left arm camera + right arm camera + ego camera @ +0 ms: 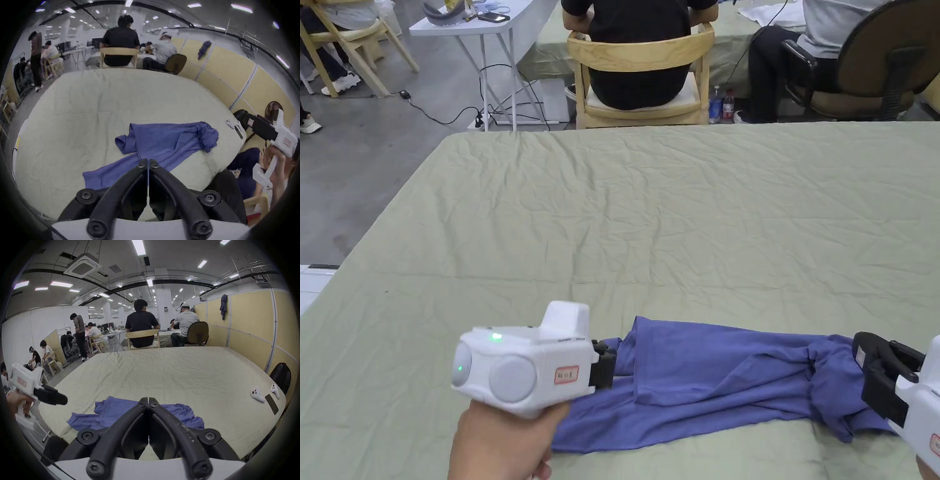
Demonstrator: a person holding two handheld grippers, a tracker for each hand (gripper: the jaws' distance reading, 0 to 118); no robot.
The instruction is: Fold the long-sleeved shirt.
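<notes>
Both hand-held grippers (606, 362) (878, 365) flank the crumpled shirt (725, 381)

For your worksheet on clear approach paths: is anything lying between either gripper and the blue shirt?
Nothing visible. The left gripper is at the blue shirt's left end and the right gripper at its right end, with only the green table cover around it.

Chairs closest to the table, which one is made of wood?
The left chair, where a person in black sits, is pale wood. The right chair is dark with a round back.
</notes>
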